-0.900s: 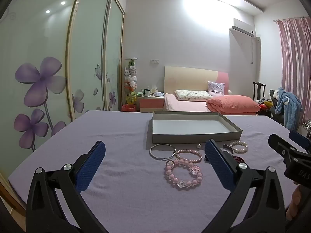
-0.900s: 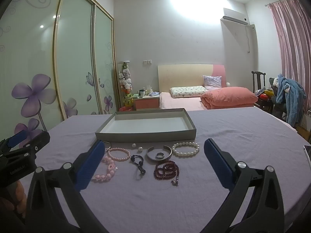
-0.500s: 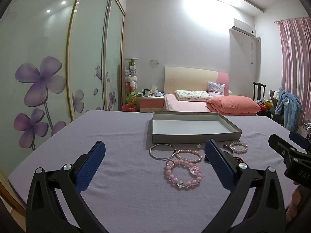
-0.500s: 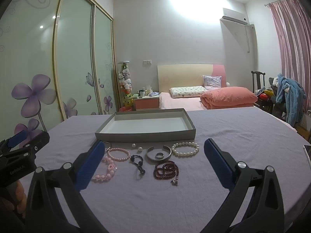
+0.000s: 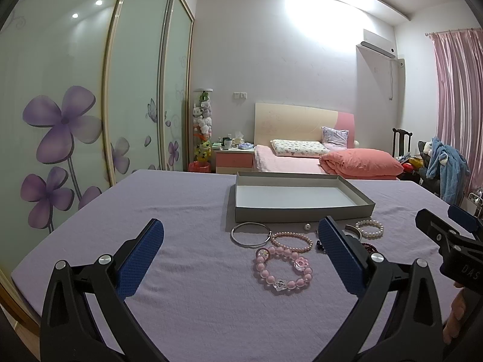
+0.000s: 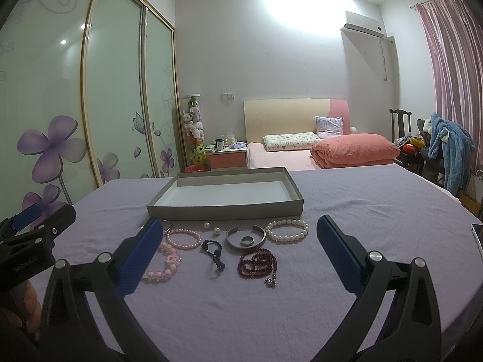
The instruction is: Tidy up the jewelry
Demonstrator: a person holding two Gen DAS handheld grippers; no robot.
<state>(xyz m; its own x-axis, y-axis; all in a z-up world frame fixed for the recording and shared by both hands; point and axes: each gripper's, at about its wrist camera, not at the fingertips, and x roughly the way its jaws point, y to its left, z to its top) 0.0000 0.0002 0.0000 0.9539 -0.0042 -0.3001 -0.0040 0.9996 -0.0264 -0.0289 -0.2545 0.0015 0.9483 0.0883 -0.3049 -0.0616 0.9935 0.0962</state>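
Note:
A shallow grey box [image 6: 225, 208] [image 5: 302, 212] with a white bottom stands empty on the lilac tablecloth. In front of it lies a row of jewelry: a silver hoop [image 5: 250, 234], a pink pearl bracelet [image 6: 183, 239], a chunky pink bead bracelet [image 5: 283, 270], two loose pearls [image 6: 211, 228], a black beaded piece [image 6: 213, 252], a silver cuff [image 6: 246, 238] with a ring inside, a dark red bead string [image 6: 258, 264] and a white pearl bracelet [image 6: 287, 230]. My left gripper [image 5: 241, 250] and right gripper [image 6: 238, 249] hover open and empty short of the row.
The lilac cloth [image 6: 377, 211] covers the whole table. A white object's corner [image 6: 478, 235] lies at the table's right edge. Behind the table are a bed [image 6: 302, 150], sliding wardrobe doors [image 5: 75, 105] at left and a chair with clothes [image 6: 443, 147] at right.

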